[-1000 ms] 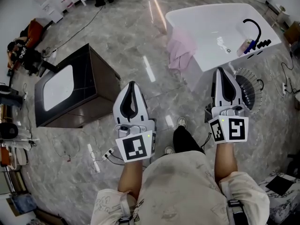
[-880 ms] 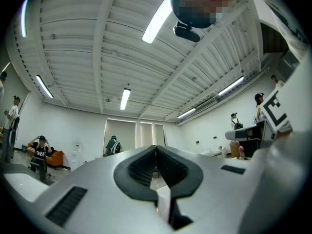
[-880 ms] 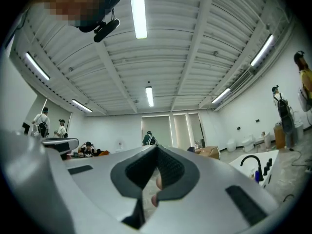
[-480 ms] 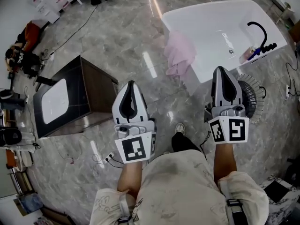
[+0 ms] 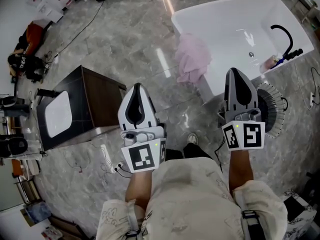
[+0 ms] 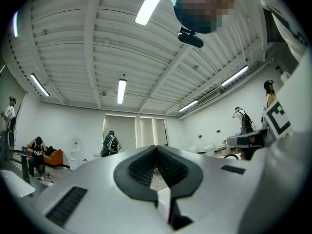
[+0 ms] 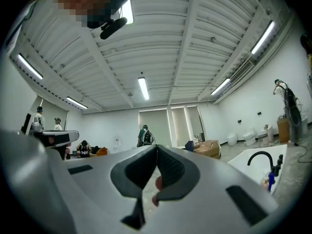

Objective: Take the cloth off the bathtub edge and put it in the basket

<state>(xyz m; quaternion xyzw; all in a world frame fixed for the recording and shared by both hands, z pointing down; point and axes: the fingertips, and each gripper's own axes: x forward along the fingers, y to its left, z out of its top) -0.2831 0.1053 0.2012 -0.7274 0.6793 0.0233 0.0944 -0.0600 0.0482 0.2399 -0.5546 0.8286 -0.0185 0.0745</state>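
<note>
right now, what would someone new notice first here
A pink cloth hangs over the edge of the white bathtub at upper right. In front, the left hand-held gripper and the right hand-held gripper both point forward, shut and empty; a round wire basket sits on the floor beside the right one.

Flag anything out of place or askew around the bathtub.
The pink cloth hangs crumpled over the near corner of the bathtub, trailing down its outer side toward the floor. Nothing there looks spilled or broken.
</note>
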